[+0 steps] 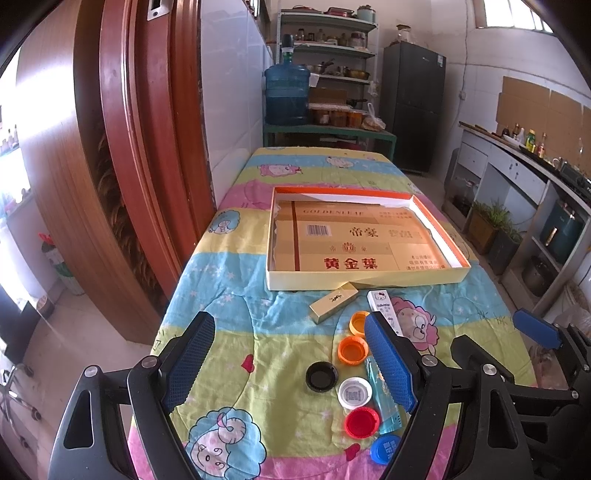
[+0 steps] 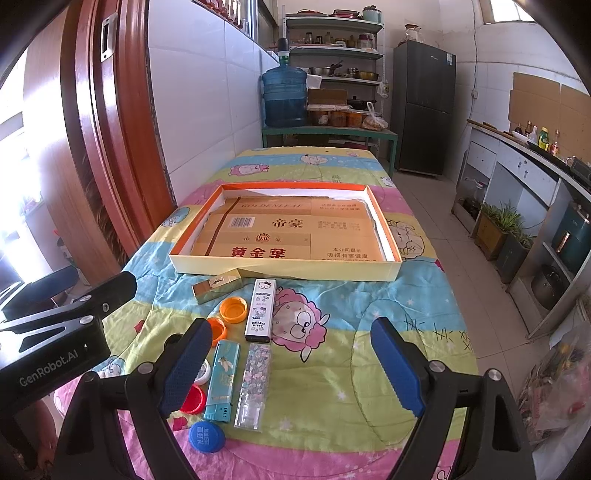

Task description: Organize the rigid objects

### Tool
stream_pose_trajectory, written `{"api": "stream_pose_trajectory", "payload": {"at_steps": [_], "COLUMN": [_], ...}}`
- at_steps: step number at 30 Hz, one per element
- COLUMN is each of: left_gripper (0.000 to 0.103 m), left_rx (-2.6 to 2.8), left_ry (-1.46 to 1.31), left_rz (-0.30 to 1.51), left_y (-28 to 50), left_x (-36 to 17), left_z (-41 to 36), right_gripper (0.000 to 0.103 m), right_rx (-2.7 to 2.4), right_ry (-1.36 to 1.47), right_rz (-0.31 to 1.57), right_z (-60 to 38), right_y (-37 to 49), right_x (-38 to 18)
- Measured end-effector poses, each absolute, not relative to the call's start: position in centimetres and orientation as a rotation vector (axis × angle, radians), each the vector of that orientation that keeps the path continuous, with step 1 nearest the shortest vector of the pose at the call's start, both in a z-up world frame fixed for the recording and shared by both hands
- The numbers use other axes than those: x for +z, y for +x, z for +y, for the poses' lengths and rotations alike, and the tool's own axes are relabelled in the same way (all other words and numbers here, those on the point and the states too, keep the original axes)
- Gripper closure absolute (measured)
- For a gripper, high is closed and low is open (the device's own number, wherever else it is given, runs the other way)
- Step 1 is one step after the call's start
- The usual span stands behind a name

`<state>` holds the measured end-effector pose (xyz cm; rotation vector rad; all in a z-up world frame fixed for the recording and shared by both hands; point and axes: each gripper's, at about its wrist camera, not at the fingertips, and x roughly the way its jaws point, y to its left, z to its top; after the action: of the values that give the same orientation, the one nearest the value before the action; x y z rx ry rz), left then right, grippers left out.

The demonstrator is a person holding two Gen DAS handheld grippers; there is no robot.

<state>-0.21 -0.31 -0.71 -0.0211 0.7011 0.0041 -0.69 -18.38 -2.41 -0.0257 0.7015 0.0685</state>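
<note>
White tiled walls (image 2: 199, 110), a reddish wooden door (image 2: 110, 147), a dark tall fridge (image 2: 424, 107), metal shelving (image 2: 334, 48), and a bright high window (image 1: 513, 13).

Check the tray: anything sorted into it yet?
Empty of items. The tray shows only its printed cardboard liner; the caps, e.g. the orange cap, and the Hello Kitty case lie on the cloth outside it.

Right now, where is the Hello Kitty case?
In the right wrist view the Hello Kitty case lies on the bedsheet, just before the shallow box, right of the orange cap.
</note>
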Motion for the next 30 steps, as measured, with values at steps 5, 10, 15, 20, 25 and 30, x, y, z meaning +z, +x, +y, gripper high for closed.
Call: {"api": "stream_pose_trajectory", "payload": {"at_steps": [5, 10, 15, 20, 25, 30], "left_gripper": [0.019, 0.019, 0.019, 0.019, 0.019, 0.019], "left_rx": [0.003, 0.003, 0.002, 0.0, 0.0, 0.005], "left_ry": [-0.023, -0.024, -0.026, -0.028, -0.029, -0.036], "left_rz": [0.705, 0.708, 0.713, 0.719, 0.727, 0.743], "left_y": [-0.2, -0.1, 0.0, 0.2, 0.3, 0.5], "left_x": [-0.8, -1.0, -1.2, -1.4, -1.6, -2.1], "left_z": [-0.3, -0.3, -0.3, -0.2, -0.1, 0.3], "right_gripper": [0.016, 0.016, 0.016, 0.016, 0.016, 0.016], "right_rx": [0.069, 0.07, 0.07, 0.07, 0.068, 0.064], "right_ry": [-0.026, -0.026, -0.027, -0.028, -0.029, -0.033], "right_rz": [0.704, 0.705, 0.709, 0.712, 0.714, 0.727], "right_z": [-18.4, -18.3, -18.4, -18.4, -18.4, -18.7], "right_y": [-0.8, -0.8, -0.9, -0.8, -0.8, -0.9], "right_x": [-2.7, -2.7, -2.9, -3.0, -3.0, -3.4]}}
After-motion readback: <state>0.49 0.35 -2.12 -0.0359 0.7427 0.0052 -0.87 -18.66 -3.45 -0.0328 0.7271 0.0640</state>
